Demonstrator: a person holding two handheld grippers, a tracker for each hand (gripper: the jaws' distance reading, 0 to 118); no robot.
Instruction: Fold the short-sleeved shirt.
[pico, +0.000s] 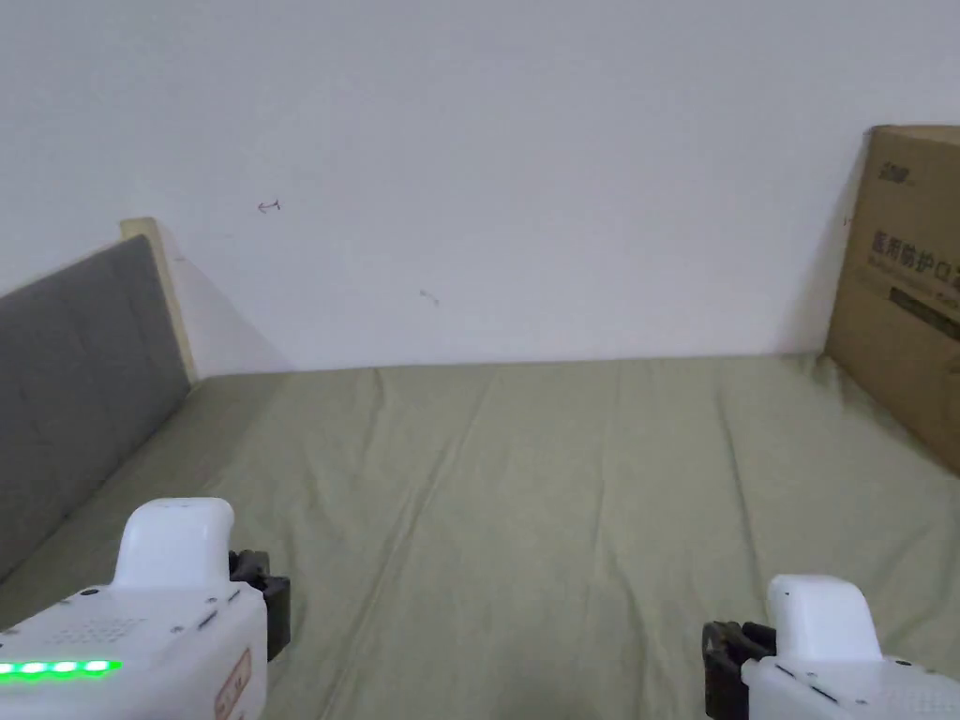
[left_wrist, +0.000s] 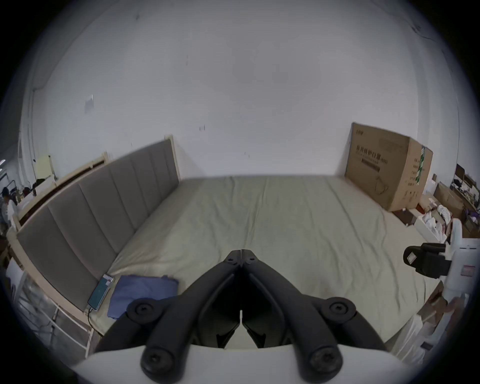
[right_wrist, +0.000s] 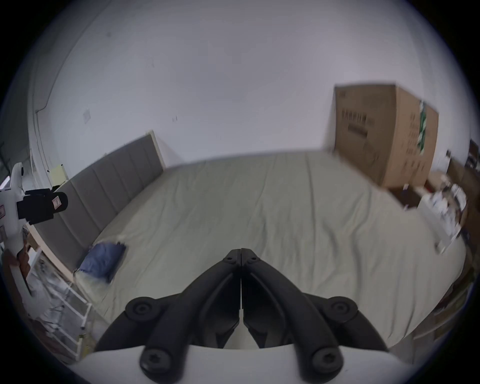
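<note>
Left gripper view has a grey headboard (left_wrist: 98, 207) along the left of the bed (left_wrist: 272, 220). A phone (left_wrist: 100, 292) lies at its foot, just beside a folded blue shirt (left_wrist: 144, 289) at the bed's near left corner. The left gripper (left_wrist: 241, 251) is held above the green sheet with its jaws pressed together on nothing. The right gripper (right_wrist: 241, 250), held over the sheet in the right gripper view, also has its jaws together and bare. From there the shirt (right_wrist: 102, 261) sits far to the left by the headboard (right_wrist: 109, 187). A cardboard box (left_wrist: 387, 166) stands at the bed's far right corner against the wall. Head view shows both white gripper bodies low in the frame over the sheet.
</note>
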